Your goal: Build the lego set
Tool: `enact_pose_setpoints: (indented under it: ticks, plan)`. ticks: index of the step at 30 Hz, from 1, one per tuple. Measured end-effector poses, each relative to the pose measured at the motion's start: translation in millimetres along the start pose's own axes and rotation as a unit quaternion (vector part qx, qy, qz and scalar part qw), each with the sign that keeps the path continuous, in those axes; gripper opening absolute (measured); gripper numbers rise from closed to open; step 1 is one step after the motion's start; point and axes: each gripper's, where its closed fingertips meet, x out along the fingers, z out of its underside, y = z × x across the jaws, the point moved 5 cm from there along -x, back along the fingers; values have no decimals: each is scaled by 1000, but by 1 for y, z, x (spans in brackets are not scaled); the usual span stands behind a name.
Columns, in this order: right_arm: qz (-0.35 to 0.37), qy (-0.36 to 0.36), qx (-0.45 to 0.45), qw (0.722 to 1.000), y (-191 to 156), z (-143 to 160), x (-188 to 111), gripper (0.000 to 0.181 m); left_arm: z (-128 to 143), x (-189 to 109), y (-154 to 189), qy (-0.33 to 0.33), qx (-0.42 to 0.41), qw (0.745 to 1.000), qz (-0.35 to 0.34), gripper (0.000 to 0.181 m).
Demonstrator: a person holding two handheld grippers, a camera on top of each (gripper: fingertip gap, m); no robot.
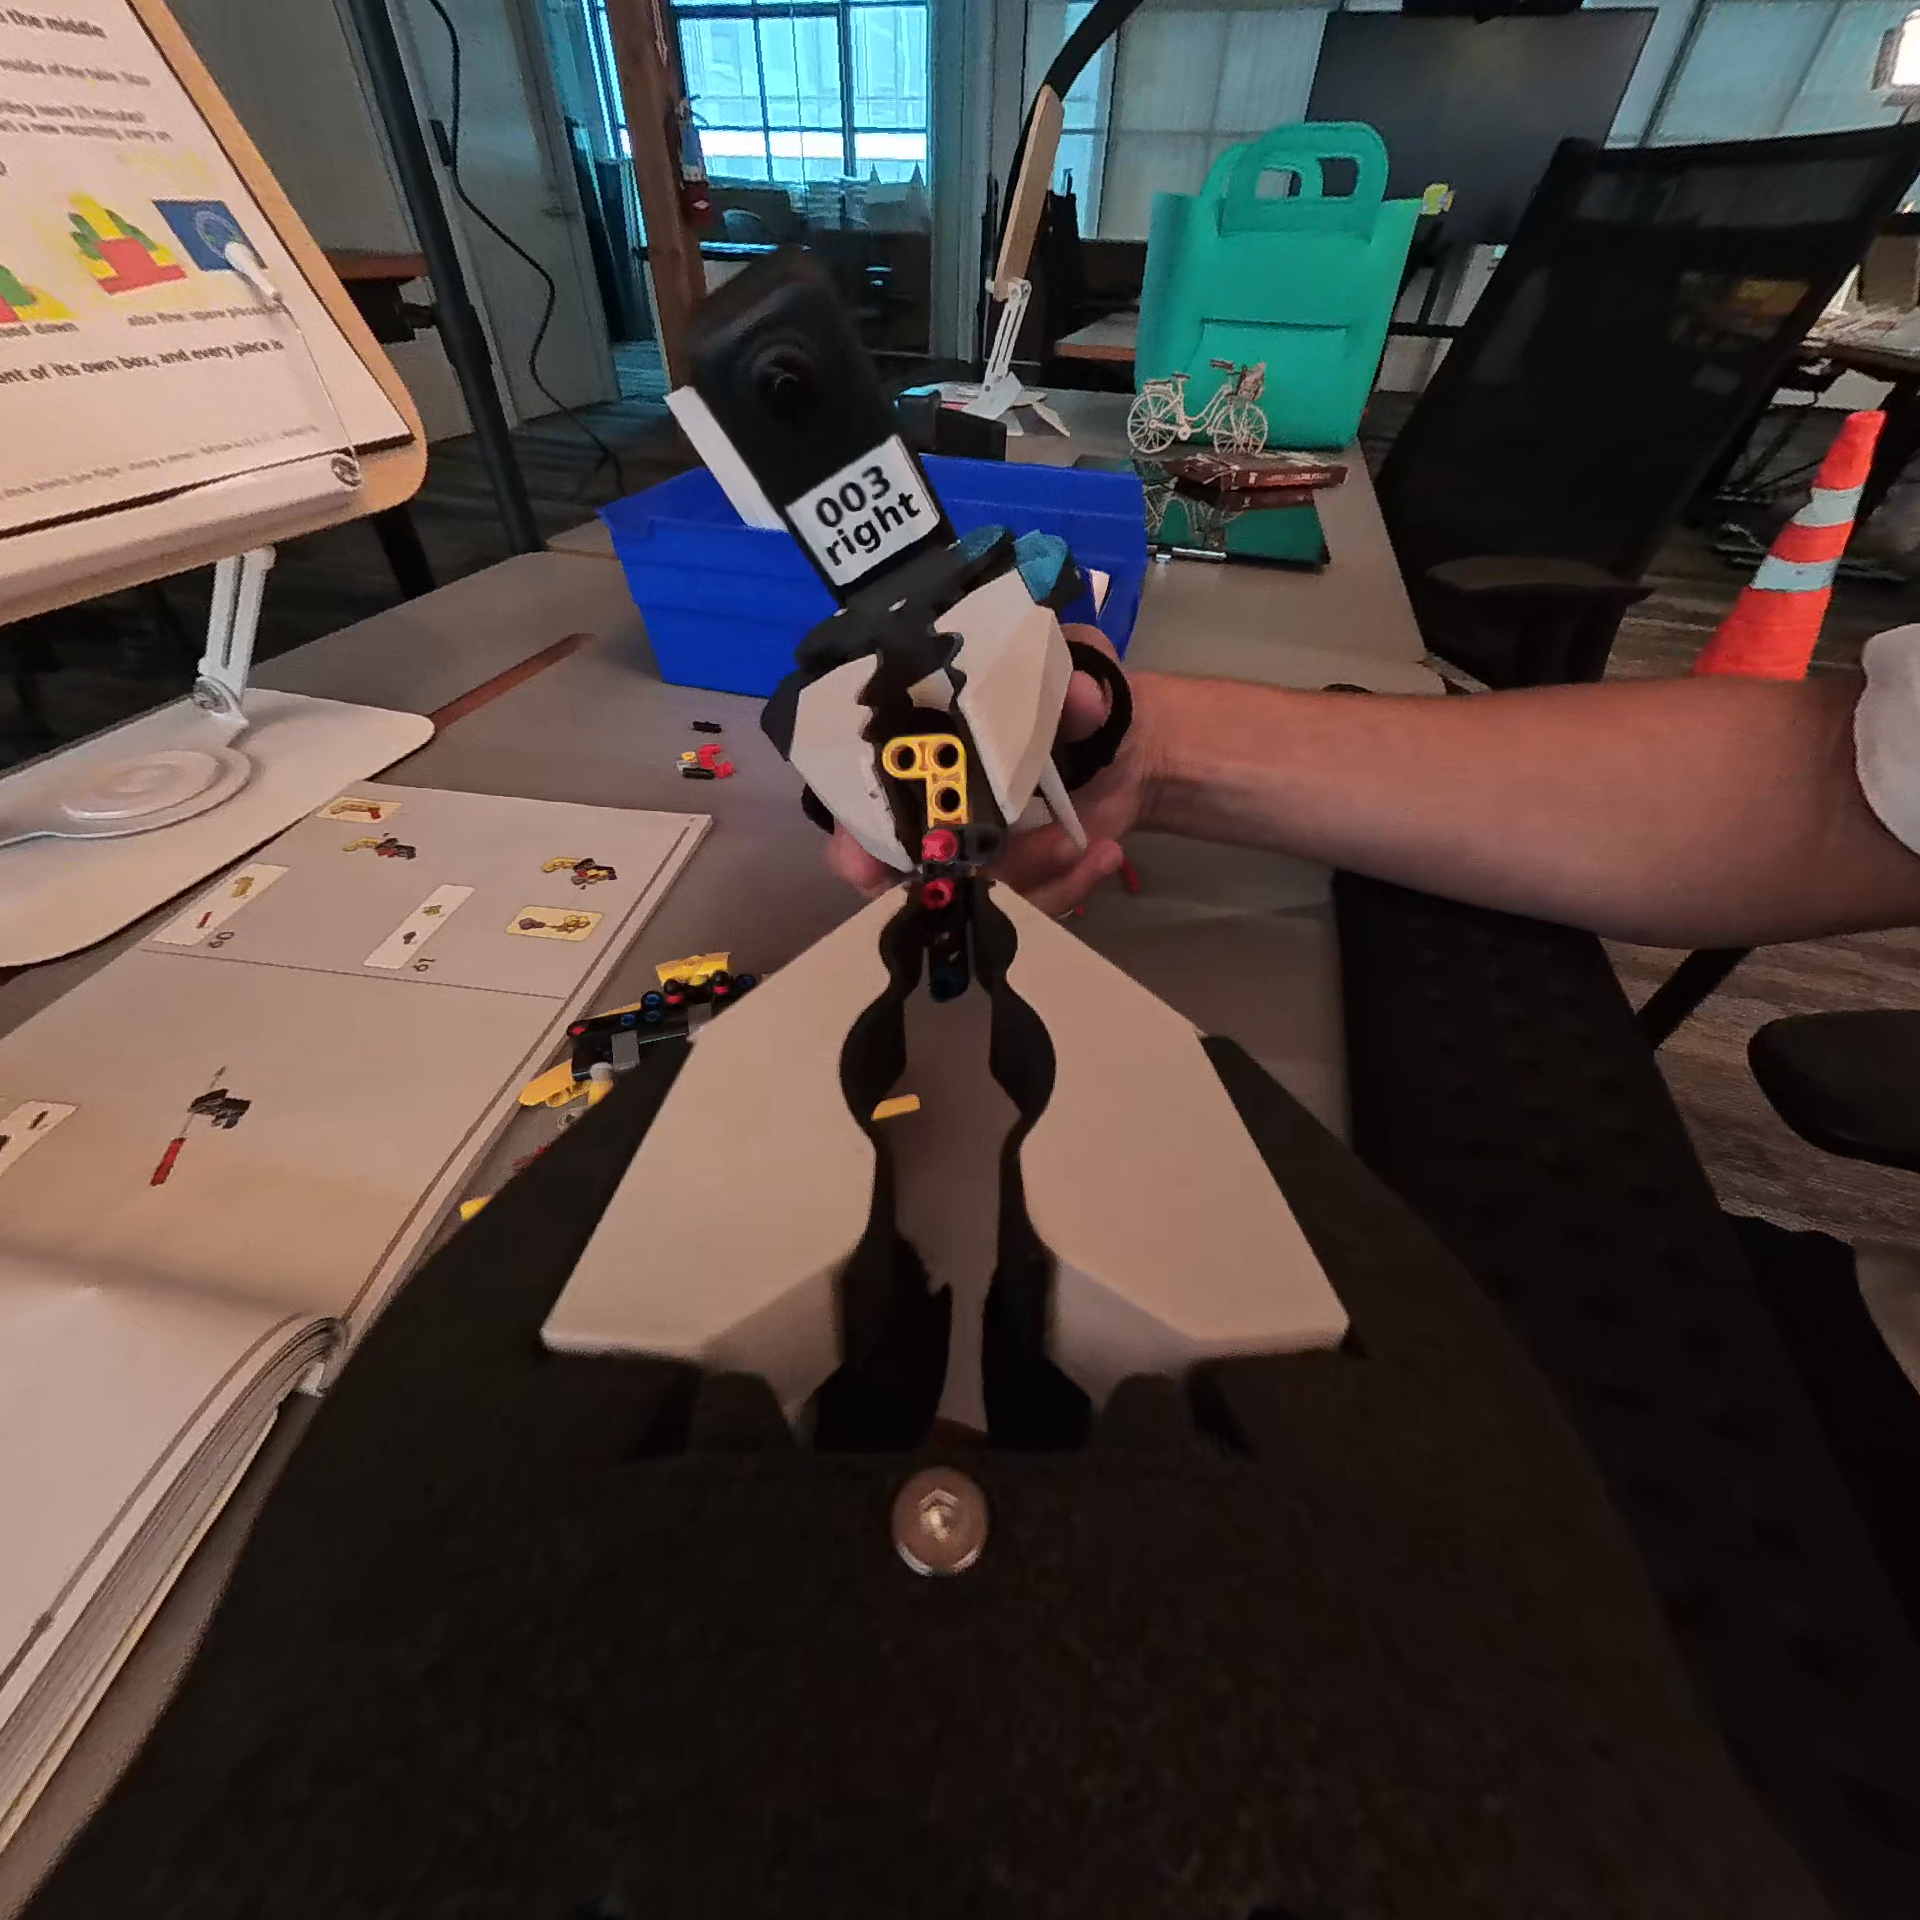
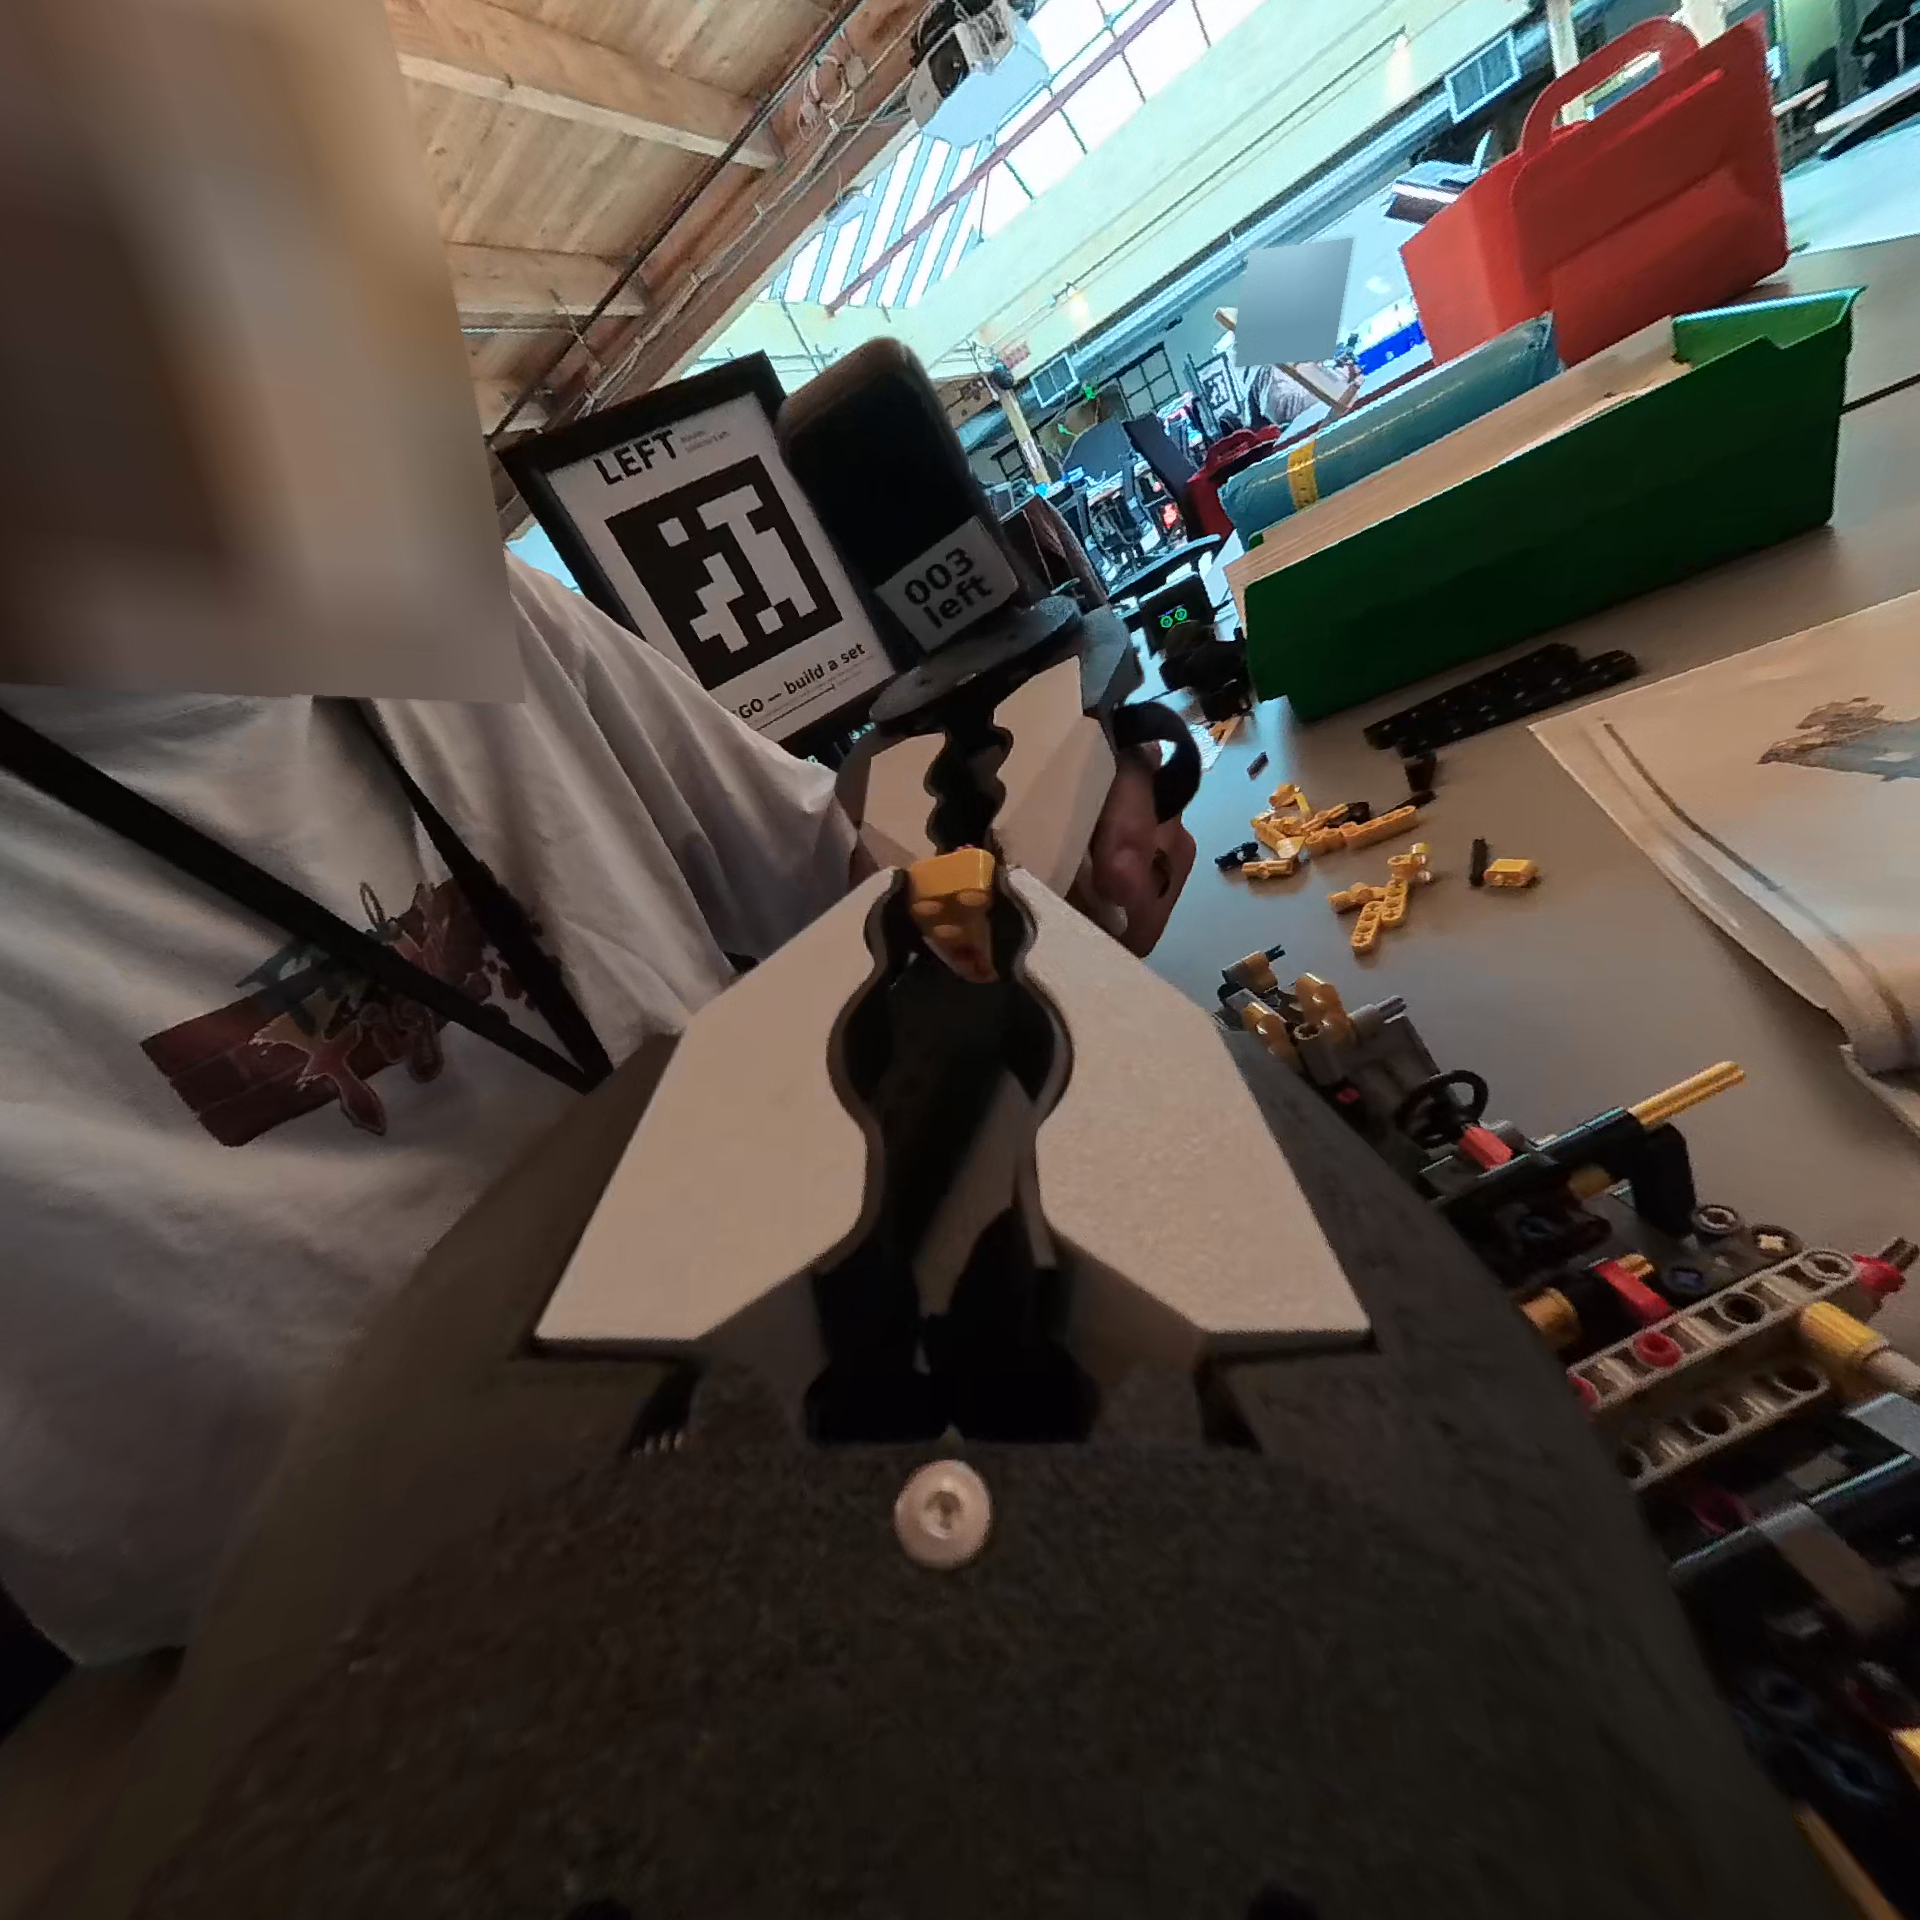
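At the far left of the left wrist view, the open paper instruction booklet (image 1: 312, 1039) lies flat on the grey table (image 1: 582, 613). To the right of the booklet, touching its edge, rests a black and yellow partly built lego piece (image 1: 649, 1023), and a few small red and black lego pins (image 1: 704, 761) lie beyond the booklet, in front of the blue plastic bin (image 1: 707, 592).

Right of the booklet, above the table, the two grippers meet tip to tip. The left gripper (image 1: 943, 935), white with black wavy pads, is closed on a slim black lego part with red pins (image 1: 938, 894). Directly against it, the right gripper (image 1: 940, 821) is closed on the yellow L-shaped lego beam with round holes (image 1: 932, 774). The beam and the black part touch each other. A hand (image 1: 1091, 790) holds the right gripper from the right side.

In the right wrist view, the yellow beam (image 2: 951, 888) sits clamped at the tips of the right gripper (image 2: 951, 904). Further right, loose yellow lego beams (image 2: 1340, 842) are scattered on the table (image 2: 1455, 977), near the green plastic bin (image 2: 1558, 540), and a large grey and black lego assembly (image 2: 1621, 1247) stands at the right edge.
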Motion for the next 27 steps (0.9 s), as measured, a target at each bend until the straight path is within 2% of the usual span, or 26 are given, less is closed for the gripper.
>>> enact_pose_setpoints:
  ticks: [8,10,11,12,13,15,17,20,22,25,27]
  plan:
    - [12,-17,10,1000,-2,7,-5,16,8,3,1,-20,14,1000,10,8]
    - [72,-4,-5,997,0,-6,-19,28,6,-2,-12,-10,28,999,-38,8]
    - [138,0,-20,990,3,-17,-32,29,5,-6,-22,-7,34,997,-73,8]
    - [223,16,-44,974,5,-31,-49,28,5,-10,-34,-8,36,993,-110,8]
    - [319,40,-66,945,9,-44,-66,30,6,-16,-47,-13,33,988,-153,7]
    - [493,62,-81,864,14,-55,-101,33,10,-28,-70,-30,23,972,-231,8]
    - [593,89,-58,798,18,-46,-120,31,13,-37,-84,-37,8,961,-276,8]
    - [635,121,-58,761,30,-17,-121,26,21,-40,-93,-53,-19,956,-290,8]
    - [626,92,-27,774,42,-4,-115,28,25,-38,-94,-65,-30,955,-286,8]
    - [642,55,-6,765,55,6,-121,26,29,-34,-91,-71,-41,959,-271,8]
    - [638,40,7,769,59,10,-120,26,31,-30,-88,-77,-46,963,-255,8]
